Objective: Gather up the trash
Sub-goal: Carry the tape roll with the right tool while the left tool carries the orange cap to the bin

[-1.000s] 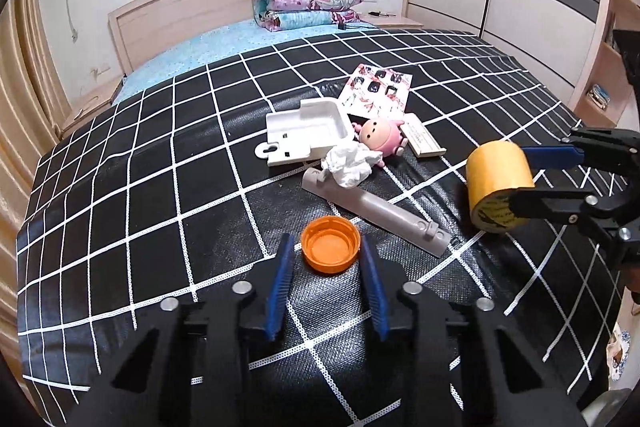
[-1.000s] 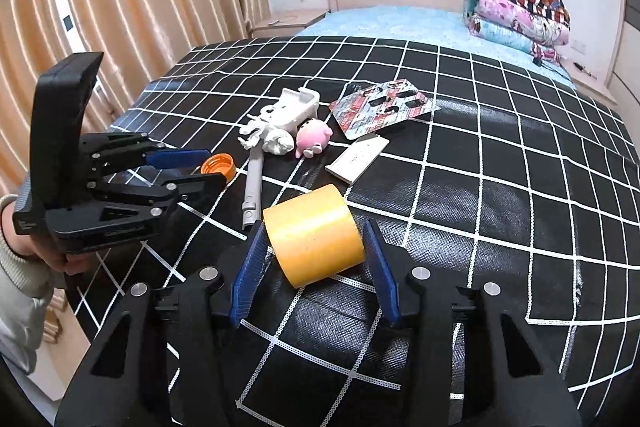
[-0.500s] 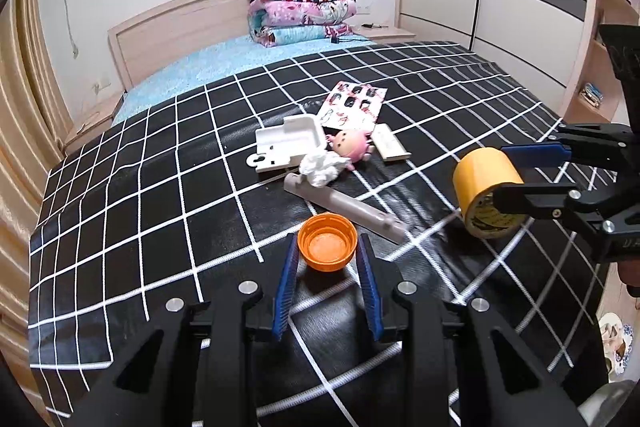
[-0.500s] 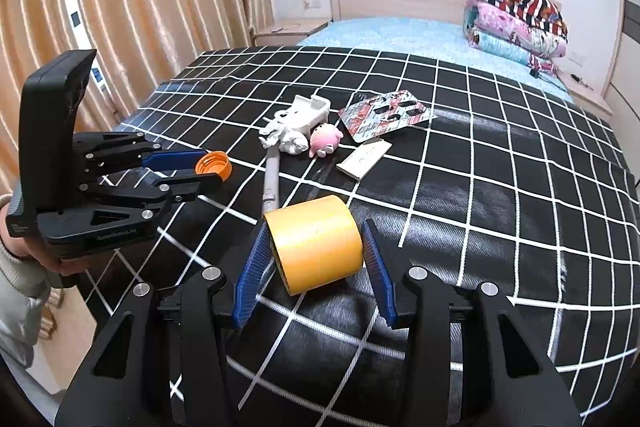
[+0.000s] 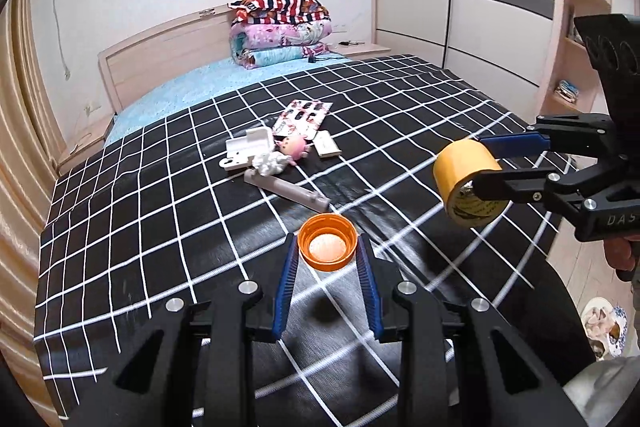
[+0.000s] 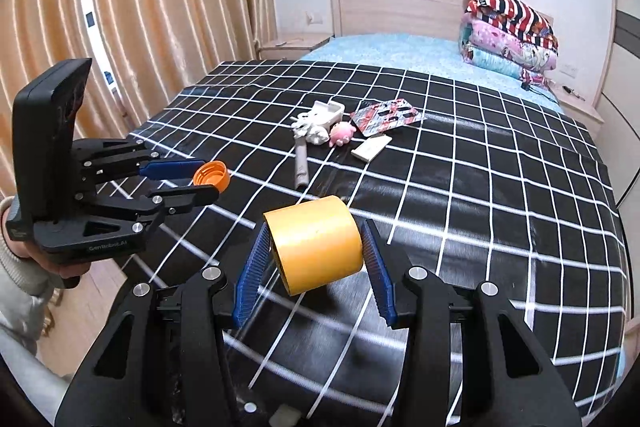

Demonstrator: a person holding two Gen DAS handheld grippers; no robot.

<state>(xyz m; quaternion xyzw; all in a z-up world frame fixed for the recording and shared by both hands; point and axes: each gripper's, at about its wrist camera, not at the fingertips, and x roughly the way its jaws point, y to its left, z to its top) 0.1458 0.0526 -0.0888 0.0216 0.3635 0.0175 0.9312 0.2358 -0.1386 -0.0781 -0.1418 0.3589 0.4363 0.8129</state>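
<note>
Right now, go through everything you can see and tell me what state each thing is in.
left gripper: shut on the orange cap, lifted.
right gripper: shut on the yellow tape roll, lifted.
crumpled tissue: lying on the bed cover.
pink toy: lying beside the tissue.
white tray: open side up.
grey bar: lying flat.

Both tools have lifted higher off the bed (image 5: 160, 211), loads unchanged.
</note>
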